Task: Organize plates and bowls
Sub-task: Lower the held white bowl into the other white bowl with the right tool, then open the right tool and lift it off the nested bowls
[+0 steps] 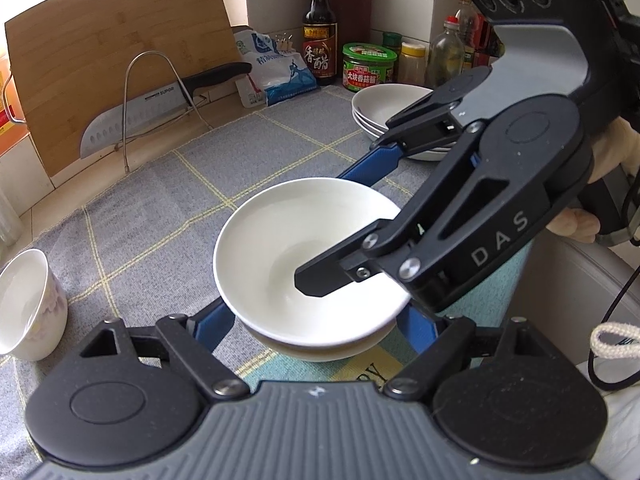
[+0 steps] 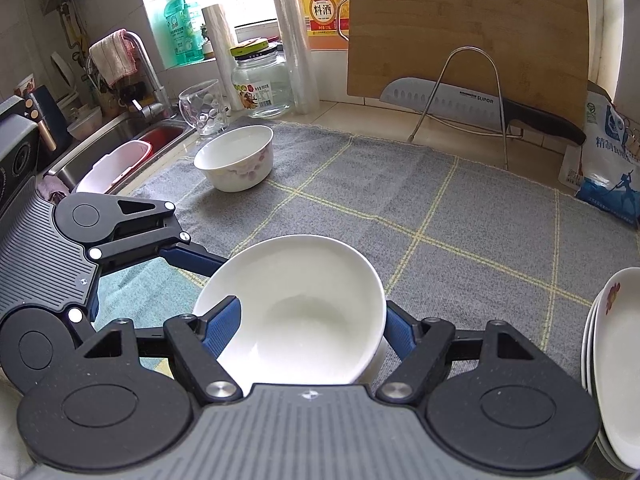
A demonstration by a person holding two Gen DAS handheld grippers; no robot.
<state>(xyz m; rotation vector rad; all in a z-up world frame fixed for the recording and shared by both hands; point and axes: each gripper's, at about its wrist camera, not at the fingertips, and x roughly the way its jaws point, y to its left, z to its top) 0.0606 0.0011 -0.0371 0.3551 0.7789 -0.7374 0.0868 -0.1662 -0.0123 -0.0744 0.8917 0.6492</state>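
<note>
We noted a kitchen tabletop (image 2: 360,112) covered by a grey woven cloth (image 2: 460,216) with yellow grid lines, a steel sink (image 2: 120,136) at its far left and a bamboo cutting board (image 2: 468,36) leaning against the wall behind a cleaver (image 2: 440,100) on a wire stand.

The plain white bowl (image 2: 296,312), glossy and round, sat nested on a second bowl (image 1: 320,350). The right gripper (image 2: 308,328) straddled its rim: one blue ribbed finger (image 2: 224,326) inside, the other outside, seemingly clamped on the wall. The left gripper (image 1: 316,324) flanked the lower bowl; we could not tell whether it pressed.

A stack of white plates (image 1: 384,108) lay at right; a floral-printed bowl (image 2: 236,158) stood well apart near the sink.
</note>
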